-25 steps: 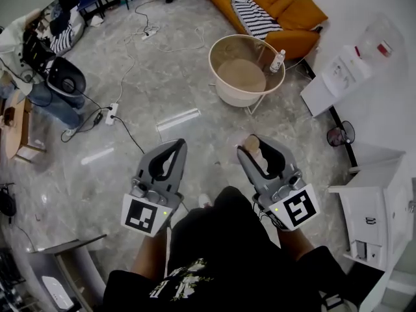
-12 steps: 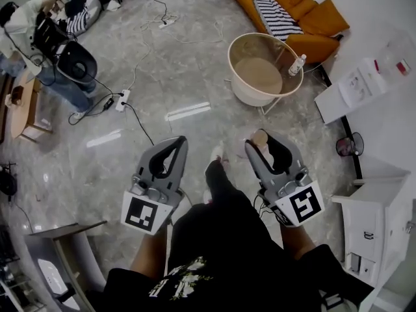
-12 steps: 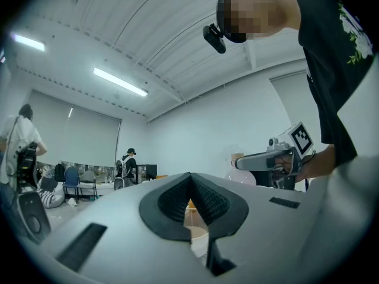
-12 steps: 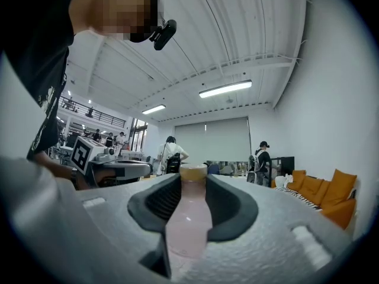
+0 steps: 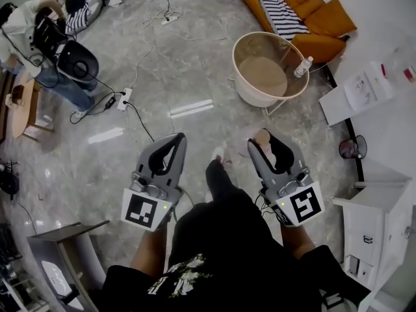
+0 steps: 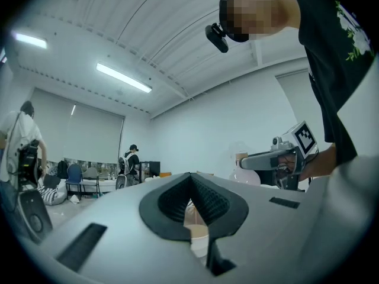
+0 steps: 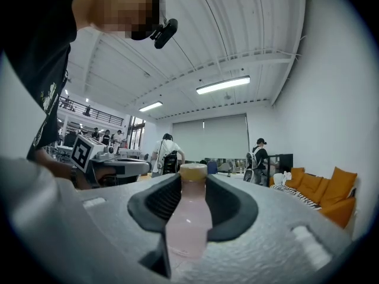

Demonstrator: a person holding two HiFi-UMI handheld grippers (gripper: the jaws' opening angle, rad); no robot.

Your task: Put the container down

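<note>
A small bottle (image 7: 189, 218) of pale pink liquid with a tan cap stands upright between the dark pads of my right gripper (image 5: 263, 139), which is shut on it. In the head view the bottle's cap (image 5: 262, 136) pokes out at that gripper's tip, high above the floor. My left gripper (image 5: 178, 138) is held level beside it, jaws shut with nothing between them. A round beige side table (image 5: 242, 44) with a deep rim stands on the floor ahead and to the right of both grippers.
A small white bottle (image 5: 300, 67) stands at the round table's far right edge. An orange sofa (image 5: 325, 12) lies beyond it. White cabinets (image 5: 374, 220) line the right side. A power strip (image 5: 125, 98) with cables lies on the floor at left, near a seated person (image 5: 39, 38).
The view has moved forward over the floor; the round table now sits further right. The person's leg has stepped out between the grippers. Both grippers keep their pose, the bottle still held.
</note>
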